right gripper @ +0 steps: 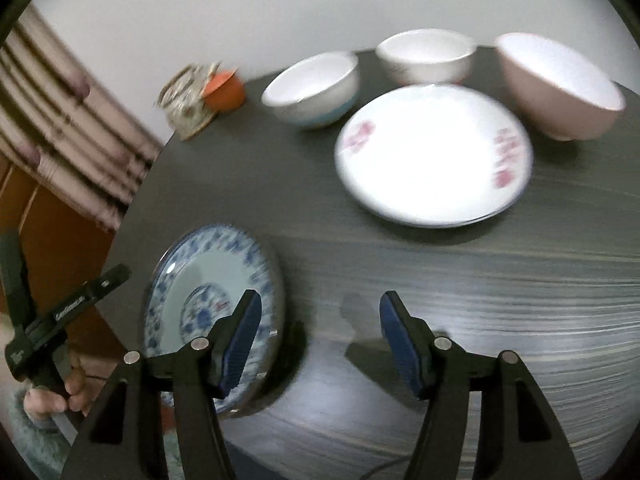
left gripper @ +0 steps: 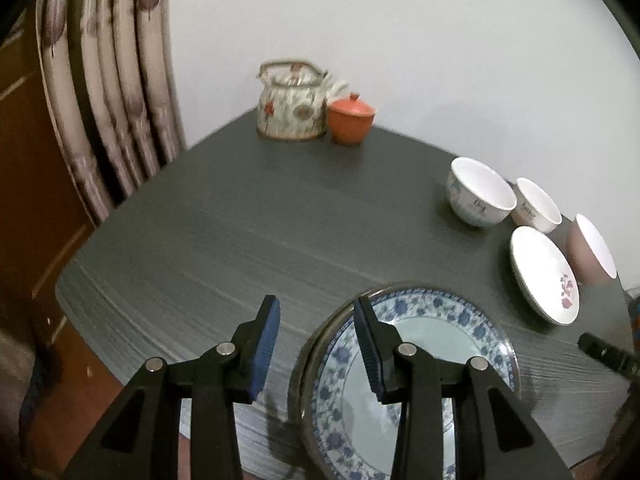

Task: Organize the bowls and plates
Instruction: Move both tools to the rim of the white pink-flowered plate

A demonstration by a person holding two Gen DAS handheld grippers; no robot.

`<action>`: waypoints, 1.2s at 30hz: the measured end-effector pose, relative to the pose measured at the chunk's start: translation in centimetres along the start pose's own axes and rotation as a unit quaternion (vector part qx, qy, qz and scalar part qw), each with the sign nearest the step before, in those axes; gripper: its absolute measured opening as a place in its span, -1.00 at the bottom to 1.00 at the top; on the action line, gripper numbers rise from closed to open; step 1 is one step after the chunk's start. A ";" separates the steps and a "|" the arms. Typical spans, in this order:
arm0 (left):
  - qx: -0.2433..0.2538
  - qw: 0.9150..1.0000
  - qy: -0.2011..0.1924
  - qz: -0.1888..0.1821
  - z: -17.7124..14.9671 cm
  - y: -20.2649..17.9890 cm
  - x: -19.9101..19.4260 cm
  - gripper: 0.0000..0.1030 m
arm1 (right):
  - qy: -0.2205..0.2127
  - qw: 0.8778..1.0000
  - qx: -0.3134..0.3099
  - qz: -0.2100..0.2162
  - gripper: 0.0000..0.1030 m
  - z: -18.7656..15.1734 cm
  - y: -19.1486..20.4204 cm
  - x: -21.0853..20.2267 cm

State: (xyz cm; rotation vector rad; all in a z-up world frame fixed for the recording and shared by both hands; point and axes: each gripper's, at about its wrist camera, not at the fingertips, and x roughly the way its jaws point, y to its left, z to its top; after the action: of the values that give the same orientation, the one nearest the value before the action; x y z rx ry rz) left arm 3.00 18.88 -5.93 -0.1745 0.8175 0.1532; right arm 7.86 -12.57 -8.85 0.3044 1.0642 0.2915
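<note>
A blue-flowered plate [left gripper: 440,312] lies near the table's front edge, with a dark rim showing under it. My left gripper [left gripper: 317,312] hovers open above its left rim; the right finger overlaps the plate in the picture and nothing is between the pads. In the right wrist view the blue-flowered plate [right gripper: 208,280] sits left of my right gripper [right gripper: 320,304], which is open over bare table. Farther back are a white plate with pink flowers [right gripper: 432,156], a pink bowl [right gripper: 560,84], a white bowl [right gripper: 426,56] and a white bowl with a blue base [right gripper: 312,88].
A patterned teapot [left gripper: 290,100] and an orange lidded cup [left gripper: 352,118] stand at the table's far corner by the wall. A striped curtain [left gripper: 112,80] and a wooden cabinet [left gripper: 24,180] are at the left. The dark table [left gripper: 240,240] ends close in front. A hand [right gripper: 52,396] holds the left tool.
</note>
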 end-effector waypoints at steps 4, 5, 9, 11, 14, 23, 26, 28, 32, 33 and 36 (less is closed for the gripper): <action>0.041 0.999 -0.017 -0.026 -0.2 -2.1 -0.3 -0.24 | -0.029 0.999 0.019 -0.028 0.14 1.1 -3.7 -1.5; 0.045 0.998 -0.014 -0.037 -0.1 -2.6 -0.3 -0.23 | -0.033 0.998 0.026 -0.036 0.14 1.4 -4.8 -1.7; 0.037 0.996 0.018 -0.081 0.9 -5.0 0.7 -0.16 | -0.040 0.997 0.030 -0.057 0.14 2.4 -7.3 -1.9; 0.027 0.994 0.025 -0.102 1.8 -6.4 1.3 -0.16 | -0.040 0.997 0.035 -0.062 0.13 2.9 -8.2 -1.7; 0.024 0.992 0.042 -0.118 2.7 -8.9 2.3 -0.16 | -0.044 0.996 0.039 -0.066 0.09 3.6 -9.2 -1.6; -0.003 0.978 0.127 -0.166 4.6 -16.0 7.5 -0.16 | -0.039 0.996 0.054 -0.064 -0.11 5.6 -11.5 -0.2; -0.004 0.974 0.147 -0.172 5.2 -18.1 9.5 -0.16 | -0.036 0.995 0.057 -0.067 -0.18 6.6 -12.2 0.4; -0.001 0.972 0.155 -0.174 5.4 -19.2 10.5 -0.16 | -0.034 0.995 0.059 -0.069 -0.24 7.3 -12.6 1.0; 0.002 0.969 0.174 -0.178 5.6 -20.9 12.3 -0.16 | -0.026 0.995 0.062 -0.071 -0.35 8.5 -13.4 2.1; 0.004 0.968 0.179 -0.176 5.7 -21.3 12.8 -0.16 | -0.024 0.995 0.062 -0.071 -0.37 8.8 -13.5 2.5; -0.002 0.966 0.197 -0.167 5.7 -21.8 14.3 -0.16 | -0.018 0.995 0.066 -0.068 -0.41 9.3 -13.6 2.8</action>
State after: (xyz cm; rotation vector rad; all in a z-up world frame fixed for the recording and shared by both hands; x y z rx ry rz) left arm 21.08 -0.17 -10.53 -0.3509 1.1703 -0.2044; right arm 18.54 -24.99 -12.15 0.3521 1.0659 0.0932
